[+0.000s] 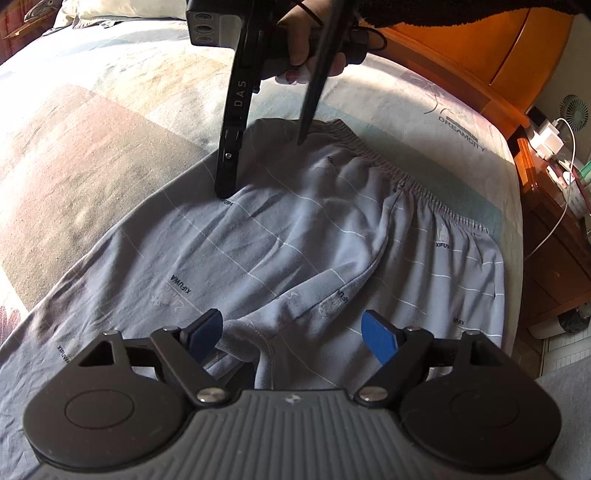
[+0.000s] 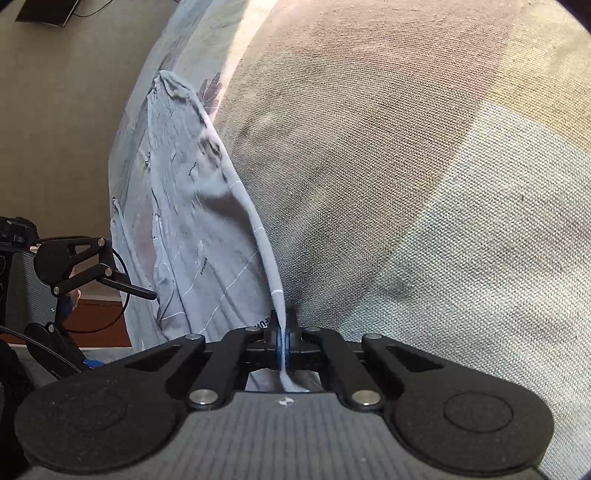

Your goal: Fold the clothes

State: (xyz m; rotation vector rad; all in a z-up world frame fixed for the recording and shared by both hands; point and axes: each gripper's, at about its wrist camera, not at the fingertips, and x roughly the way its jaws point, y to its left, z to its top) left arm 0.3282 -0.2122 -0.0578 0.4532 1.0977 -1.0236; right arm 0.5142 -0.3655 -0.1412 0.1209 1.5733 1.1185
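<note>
Grey-blue pants point(image 1: 295, 229) with thin white lines lie spread on the bed cover point(image 1: 92, 129), their elastic waistband point(image 1: 424, 192) toward the right. My left gripper point(image 1: 293, 336) hovers open over the crotch area, and its blue pads touch nothing. My right gripper point(image 2: 282, 332) is shut on a fold of the pants' edge point(image 2: 266, 243), which runs up from between its pads. In the left wrist view its black fingers point(image 1: 231, 147) reach down to the far left edge of the pants, held by a person's hand point(image 1: 299, 37).
A wooden headboard point(image 1: 461, 48) stands at the back right. Beside it is a nightstand point(image 1: 554, 206) with chargers, cables and a small fan point(image 1: 574, 110). A pillow point(image 1: 110, 7) lies at the far end. The bed's edge and floor point(image 2: 55, 129) show left in the right wrist view.
</note>
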